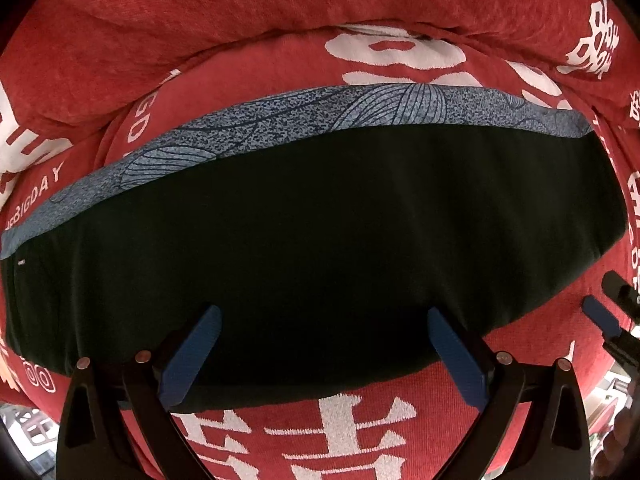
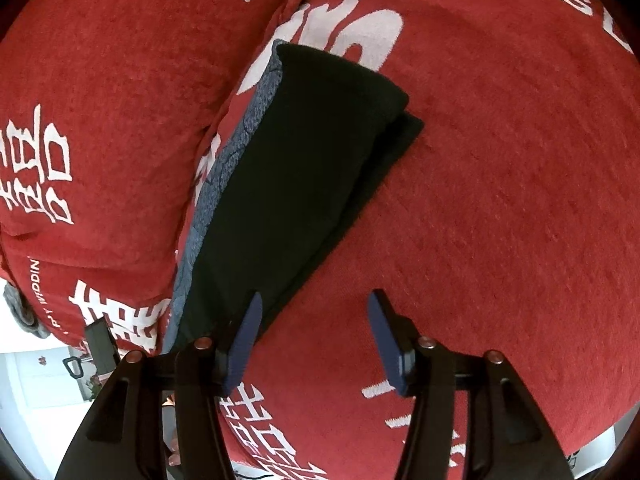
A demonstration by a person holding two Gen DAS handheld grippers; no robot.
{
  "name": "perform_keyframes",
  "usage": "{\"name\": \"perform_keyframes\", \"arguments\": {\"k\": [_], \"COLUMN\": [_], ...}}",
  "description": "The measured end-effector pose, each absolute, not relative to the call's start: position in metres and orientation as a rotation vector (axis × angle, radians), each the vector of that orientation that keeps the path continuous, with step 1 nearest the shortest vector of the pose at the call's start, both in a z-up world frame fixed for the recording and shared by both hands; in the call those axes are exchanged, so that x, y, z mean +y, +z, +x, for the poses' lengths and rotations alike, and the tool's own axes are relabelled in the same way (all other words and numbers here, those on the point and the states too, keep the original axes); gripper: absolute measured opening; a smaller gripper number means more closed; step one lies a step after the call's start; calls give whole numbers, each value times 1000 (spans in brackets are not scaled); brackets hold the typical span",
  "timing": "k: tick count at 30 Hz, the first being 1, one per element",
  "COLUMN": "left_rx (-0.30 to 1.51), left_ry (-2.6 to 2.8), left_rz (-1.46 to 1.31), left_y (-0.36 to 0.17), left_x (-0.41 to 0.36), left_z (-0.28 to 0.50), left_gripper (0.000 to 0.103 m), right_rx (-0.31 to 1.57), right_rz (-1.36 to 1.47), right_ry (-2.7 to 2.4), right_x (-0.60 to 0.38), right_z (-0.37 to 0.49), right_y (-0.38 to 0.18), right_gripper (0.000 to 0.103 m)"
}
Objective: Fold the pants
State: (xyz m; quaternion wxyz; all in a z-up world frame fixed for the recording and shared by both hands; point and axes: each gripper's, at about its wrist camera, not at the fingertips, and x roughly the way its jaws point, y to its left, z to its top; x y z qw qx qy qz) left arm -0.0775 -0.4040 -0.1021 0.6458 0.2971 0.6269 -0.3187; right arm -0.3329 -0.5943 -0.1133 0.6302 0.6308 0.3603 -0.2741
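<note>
The black pants (image 1: pixel 320 220) lie folded into a long flat band on the red cover; in the right wrist view the pants (image 2: pixel 304 168) run away from me with one layer stepped over another at the far end. A blue-grey patterned strip (image 1: pixel 280 120) borders their far edge. My left gripper (image 1: pixel 323 314) hovers open above the near edge of the pants, its blue pads (image 1: pixel 192 356) wide apart and holding nothing. My right gripper (image 2: pixel 316 298) is open at the near end of the pants, with only red cover between its fingers. It also shows at the right edge, right gripper (image 1: pixel 596 316).
A red plush cover (image 2: pixel 500 200) with white characters spreads under everything. A red cushion or backrest (image 1: pixel 240 12) rises behind the pants. Bright floor and furniture (image 2: pixel 36 380) show past the cover's near edge.
</note>
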Motion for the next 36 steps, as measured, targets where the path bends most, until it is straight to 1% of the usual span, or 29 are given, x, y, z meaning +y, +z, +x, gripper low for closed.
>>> {"name": "perform_keyframes", "arguments": {"k": [7,14,16,17,18,19,20,23,27,29,33,36], "left_rx": [1433,1438,1435,1420,1398,1366,1330,1292,1386,1315,1349,1349], "left_ry": [-716,-745,-755,-763,-773,-781,-780,-779,-810,-813,-838,-828], "left_rz": [679,690,687,673,655,639,633,642,732,697,678,703], "left_y": [-111,-119,-112,-106,-99,-90,-84,-88,-140,-140,-143,-134], "left_x": [-410,-414,-418,-419,-421,-424,-429,-446,-459,-458,-457,-451], "left_z": [-79,-77,-73,-70,-68,-65,-62,-59,-85,-91,-85,-75], "left_gripper": [103,103,103,103,103,103,103,103,103,103,103,103], "right_rx": [737,578,532,497,439,417,378,407,481,533,578,582], "right_rz": [1473,1525,1541,1573,1644,1682,1719,1635,1482,1392,1287,1254], "right_ry": [-648,-639,-636,-634,-618,-605,-575,-546,-507,-473,-424,-391], "right_x": [-607,-622,-628,-632,-634,-635,-635,-636,-634,-627,-613,-599], "right_z": [-336,-335,-332,-331,-331,-330,-329,-323,-303,-286,-258,-241], "right_y": [-121,-133,-137,-140,-148,-152,-156,-136,-99,-80,-53,-36], "right_gripper": [59,60,61,57,50,29,13,13,13,13,13,13]}}
